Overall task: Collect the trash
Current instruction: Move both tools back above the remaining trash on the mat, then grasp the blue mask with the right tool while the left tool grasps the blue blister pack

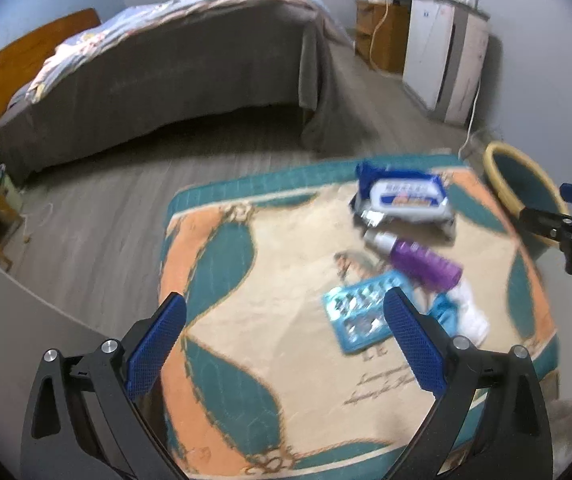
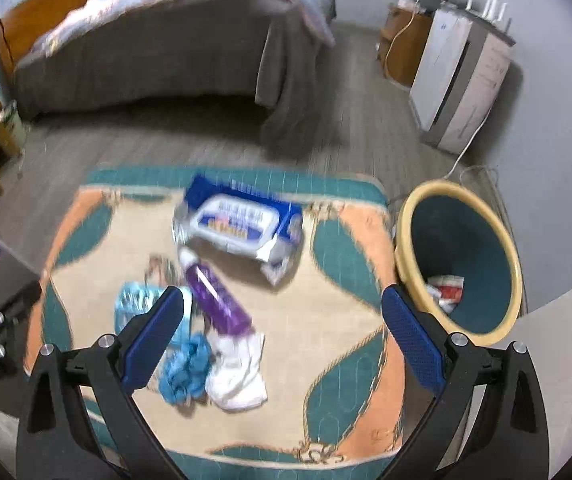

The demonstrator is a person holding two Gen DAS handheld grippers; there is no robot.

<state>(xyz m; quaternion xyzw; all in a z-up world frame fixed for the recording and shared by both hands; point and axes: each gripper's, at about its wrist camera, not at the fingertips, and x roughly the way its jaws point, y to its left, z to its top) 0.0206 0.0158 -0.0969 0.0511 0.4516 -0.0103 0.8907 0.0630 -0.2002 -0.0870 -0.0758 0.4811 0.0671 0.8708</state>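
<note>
Right wrist view: both grippers, left gripper (image 1: pixel 283 344) and right gripper (image 2: pixel 281 340), spread wide, empty. White tissue (image 2: pixel 237 376) on rug (image 2: pixel 326 360), near bin (image 2: pixel 460 256). Probably light, soft; pinch a raised fold.

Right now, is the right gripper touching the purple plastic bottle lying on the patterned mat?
Apart. The right wrist view shows the right gripper open and empty above the mat, with the purple bottle lying beyond its left finger, ungripped.
</note>
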